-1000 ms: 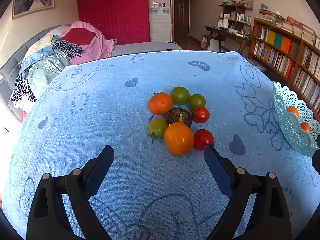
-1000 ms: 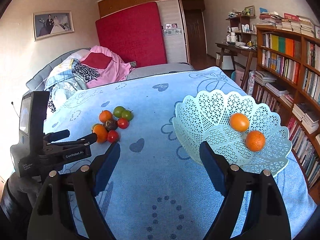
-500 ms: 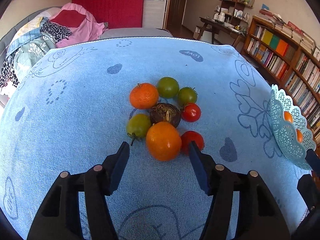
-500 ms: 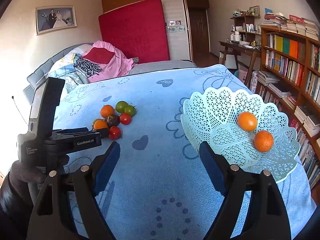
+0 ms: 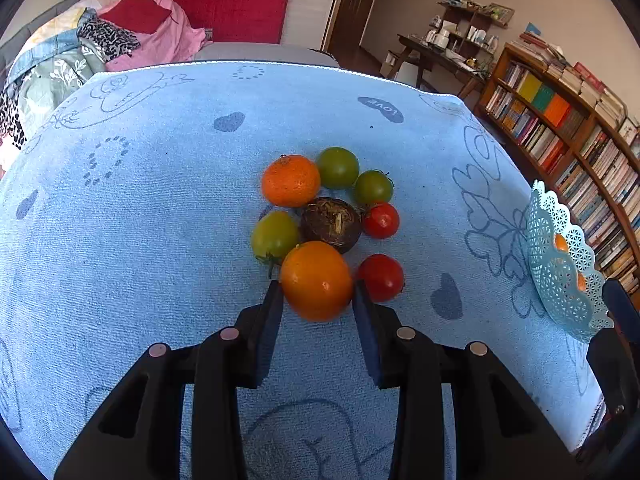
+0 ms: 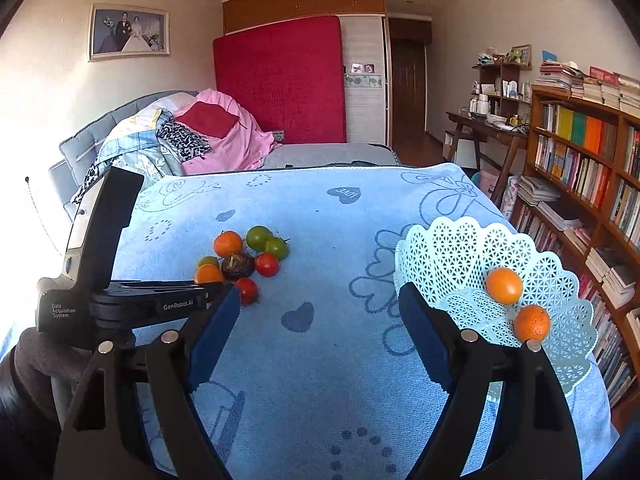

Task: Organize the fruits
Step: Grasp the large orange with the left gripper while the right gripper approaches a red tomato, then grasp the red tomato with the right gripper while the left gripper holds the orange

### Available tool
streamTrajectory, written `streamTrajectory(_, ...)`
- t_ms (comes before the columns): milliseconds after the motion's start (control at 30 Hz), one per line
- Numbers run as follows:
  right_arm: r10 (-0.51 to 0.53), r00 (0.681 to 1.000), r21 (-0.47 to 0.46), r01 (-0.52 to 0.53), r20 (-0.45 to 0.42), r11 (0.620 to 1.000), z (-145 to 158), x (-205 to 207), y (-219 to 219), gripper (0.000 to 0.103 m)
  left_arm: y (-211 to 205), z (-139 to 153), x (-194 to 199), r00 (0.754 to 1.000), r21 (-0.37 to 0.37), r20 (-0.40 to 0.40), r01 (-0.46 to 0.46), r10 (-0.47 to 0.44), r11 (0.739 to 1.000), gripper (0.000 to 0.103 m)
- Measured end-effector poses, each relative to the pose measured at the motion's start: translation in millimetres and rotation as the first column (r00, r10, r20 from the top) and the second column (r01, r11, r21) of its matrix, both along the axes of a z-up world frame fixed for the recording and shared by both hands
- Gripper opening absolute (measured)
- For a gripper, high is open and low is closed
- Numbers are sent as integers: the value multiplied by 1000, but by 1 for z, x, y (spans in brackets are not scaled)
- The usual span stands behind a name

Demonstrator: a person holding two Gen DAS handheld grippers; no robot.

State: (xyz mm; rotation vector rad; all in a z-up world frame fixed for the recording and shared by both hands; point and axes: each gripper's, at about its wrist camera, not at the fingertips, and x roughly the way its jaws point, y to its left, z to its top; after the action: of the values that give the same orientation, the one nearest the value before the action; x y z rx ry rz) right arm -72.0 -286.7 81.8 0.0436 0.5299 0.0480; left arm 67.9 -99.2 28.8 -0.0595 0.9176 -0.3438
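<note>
Left hand-held gripper (image 5: 316, 288) has just been closing, and its jaws now sit clamped on the big orange fruit (image 5: 316, 280), one pad on each flank, at the near edge of the fruit cluster on the blue cloth (image 5: 140, 220) covering the bench. The fruit is round, so it has no long axis to align to. A red tomato (image 5: 381, 277) sits just beside the right pad and a yellow-green tomato (image 5: 274, 237) is near the left one, so a straight lift looks safest. The lace basket (image 6: 460, 256), already holding two orange fruits, lies off to the right of the held fruit, well apart. Right hand-held gripper (image 6: 320, 320) hangs with jaws wide apart and empty, nearer the basket than the left. Carry likely goes rightward.
</note>
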Motion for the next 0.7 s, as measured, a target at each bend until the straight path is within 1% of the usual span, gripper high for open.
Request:
streamTrajectory(100,36,999,-13,-36,-12,999,-2,12,11,83,8,1,-4,999,43,26,-21,20,999,36)
streamTrajectory(200,72,997,-16,-72,-32,997,-6,26,22,83,17,0,-6,999,69,42,-36,33,997,36)
streamTrajectory(467,142,980,36,-138,-139,990,-24,67,39,82,39,1,-10,996,87,59,-67,62,994,36)
streamTrajectory(533,156,974,44,-151,-164,988,-30,77,42,77,43,0,-11,996,93,64,-73,67,993,36)
streamTrajectory(567,165,969,51,-158,-183,986,-33,83,43,72,44,0,-12,995,95,66,-75,69,993,36)
streamTrajectory(633,185,958,76,-172,-219,982,-41,94,47,64,47,0,-13,995,98,70,-79,73,992,36)
streamTrajectory(667,195,952,87,-179,-238,980,-45,99,48,58,48,0,-13,995,100,72,-82,75,992,36)
streamTrajectory(700,204,945,96,-185,-255,978,-49,102,50,54,49,0,-13,994,100,73,-84,77,991,36)
